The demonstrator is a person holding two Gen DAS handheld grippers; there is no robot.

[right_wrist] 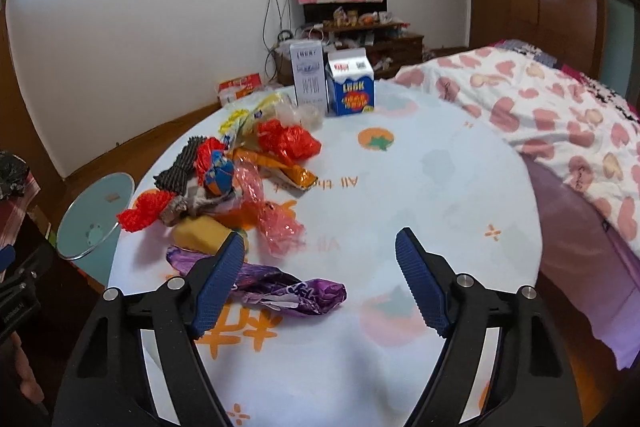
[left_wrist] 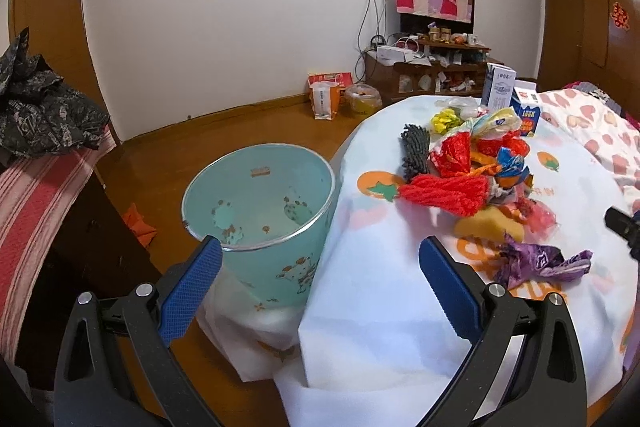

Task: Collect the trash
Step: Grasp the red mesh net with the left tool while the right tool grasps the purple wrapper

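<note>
A heap of trash lies on a round table under a white printed cloth (right_wrist: 400, 187): a purple wrapper (right_wrist: 288, 291), a yellow sponge (right_wrist: 198, 235), pink cellophane (right_wrist: 276, 227), a red net (right_wrist: 146, 211), a crumpled red wrapper (right_wrist: 288, 141) and an orange packet (right_wrist: 280, 169). My right gripper (right_wrist: 320, 241) hovers open just over the purple wrapper, whose left part runs under the left finger; the pads do not press it. My left gripper (left_wrist: 320, 247) is open and empty, between a light blue bin (left_wrist: 280, 275) on the floor and the table edge.
Two cartons, white (right_wrist: 309, 75) and blue (right_wrist: 352, 89), stand at the table's far side. A bed with a heart-print blanket (right_wrist: 540, 107) borders the table on the right. A striped surface (left_wrist: 36, 211) with dark clothes is left of the bin. A cluttered cabinet (left_wrist: 432, 75) lines the far wall.
</note>
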